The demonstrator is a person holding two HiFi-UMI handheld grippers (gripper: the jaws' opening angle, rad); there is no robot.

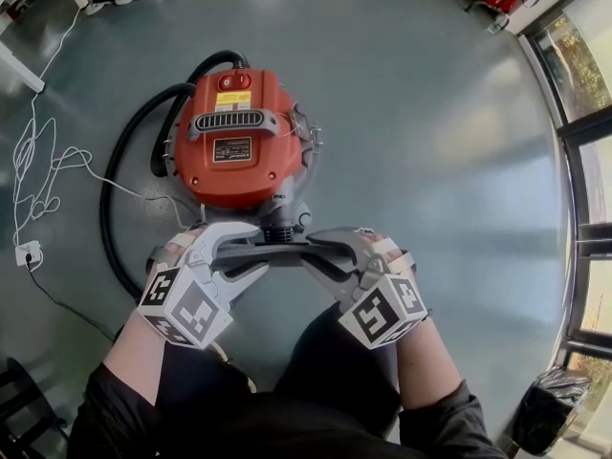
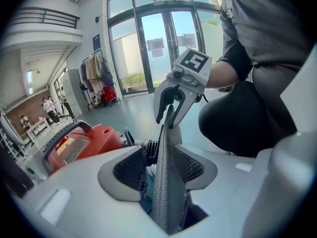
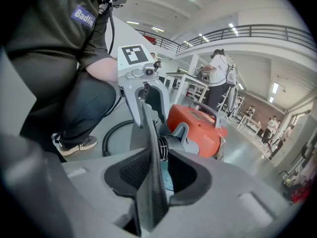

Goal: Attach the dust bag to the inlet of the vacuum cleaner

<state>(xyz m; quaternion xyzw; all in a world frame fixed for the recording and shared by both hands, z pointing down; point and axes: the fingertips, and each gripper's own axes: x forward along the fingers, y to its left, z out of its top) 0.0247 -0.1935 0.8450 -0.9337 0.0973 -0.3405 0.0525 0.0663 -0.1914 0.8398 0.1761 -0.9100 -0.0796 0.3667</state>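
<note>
The red vacuum cleaner (image 1: 234, 137) sits on the floor, its ribbed inlet (image 1: 284, 224) facing me. The dust bag's flat grey mesh collar (image 1: 277, 249) lies across that inlet, spanning both grippers. My left gripper (image 1: 253, 253) surrounds its left end and my right gripper (image 1: 314, 253) its right end. In the left gripper view the collar (image 2: 166, 182) stands edge-on in the left gripper (image 2: 161, 166), with a gap at the left pad. In the right gripper view the collar (image 3: 151, 182) leaves a gap at the right pad of the right gripper (image 3: 158, 175). Both grippers are open.
A black hose (image 1: 120, 175) loops round the vacuum's left side. A white cable (image 1: 38, 161) trails to a socket strip at far left. Glass doors (image 1: 583, 161) line the right edge. A dark bag (image 1: 545, 409) stands at bottom right. My knees are just below the grippers.
</note>
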